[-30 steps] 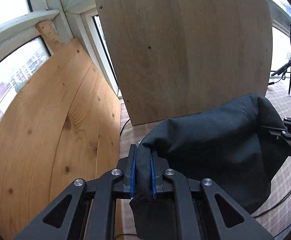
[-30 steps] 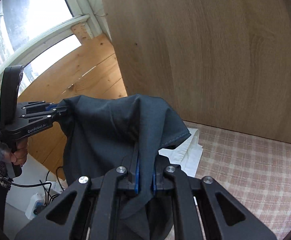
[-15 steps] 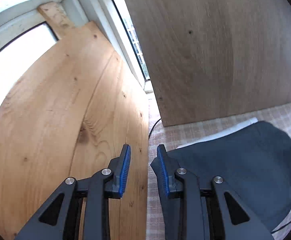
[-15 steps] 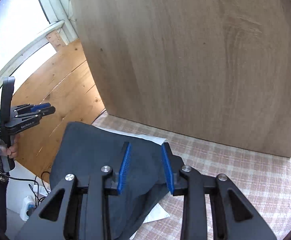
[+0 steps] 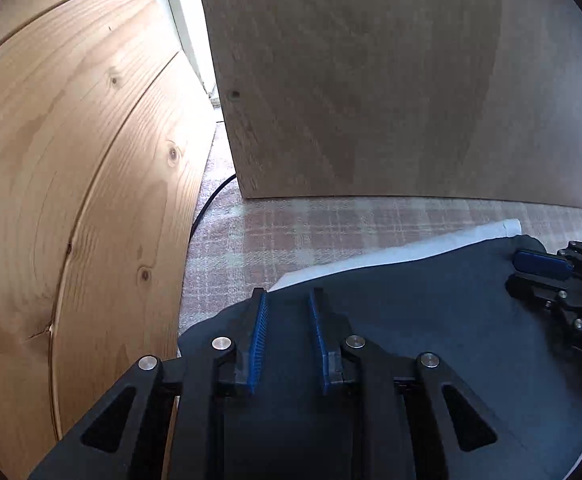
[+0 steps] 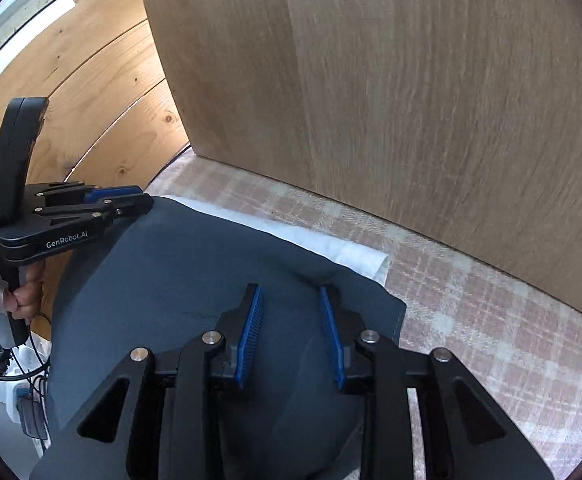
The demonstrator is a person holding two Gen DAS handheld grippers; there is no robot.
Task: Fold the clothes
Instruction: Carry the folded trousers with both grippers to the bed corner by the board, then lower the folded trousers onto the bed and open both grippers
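- Left gripper (image 5: 288, 300) — blue pads spread wide, holding nothing, over the dark garment's (image 5: 431, 328) 9 o'clock edge.
- Garment lies flat on the checked cloth (image 5: 291, 232), long axis 9 to 3 o'clock, atop a white sheet (image 5: 391, 256).
- Right gripper (image 6: 293, 294) — gaping, empty, at its 3 o'clock end.

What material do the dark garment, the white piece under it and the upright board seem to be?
Dark garment: matte woven cloth, probably cotton; it drapes softly, with a stitched hem. White piece: thin, creased fabric, possibly paper. Board: wood or veneer, matte, with visible grain.
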